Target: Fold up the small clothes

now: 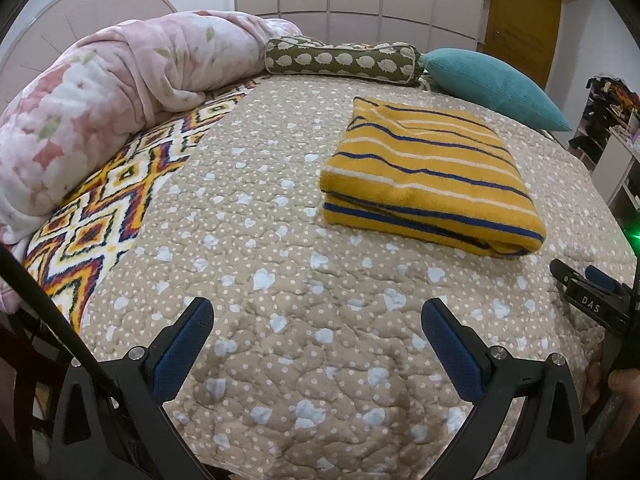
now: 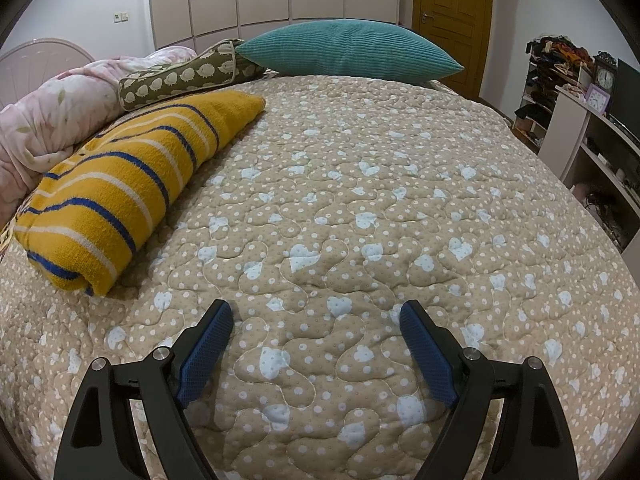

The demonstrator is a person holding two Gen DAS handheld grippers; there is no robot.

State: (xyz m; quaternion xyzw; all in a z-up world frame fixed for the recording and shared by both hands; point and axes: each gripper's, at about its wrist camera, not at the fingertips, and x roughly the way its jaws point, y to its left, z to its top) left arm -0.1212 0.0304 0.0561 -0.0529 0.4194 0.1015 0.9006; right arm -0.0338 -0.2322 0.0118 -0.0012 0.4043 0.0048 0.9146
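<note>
One folded sweater (image 1: 428, 176) on the bed, and both my grippers hang released over the quilt (image 1: 280, 280).

I count one striped sweater, two cushions, one pink blanket (image 1: 112, 92) and two grippers: the left gripper (image 1: 318, 320) and right gripper (image 2: 316, 322) each have fingers spread wide, grasping nothing. Bare quilt fills the centre and right of the right wrist view up to the bed's edge. The sweater, mustard with blue and white stripes, lies folded into a thick rectangle, centre right in the left view.
</note>
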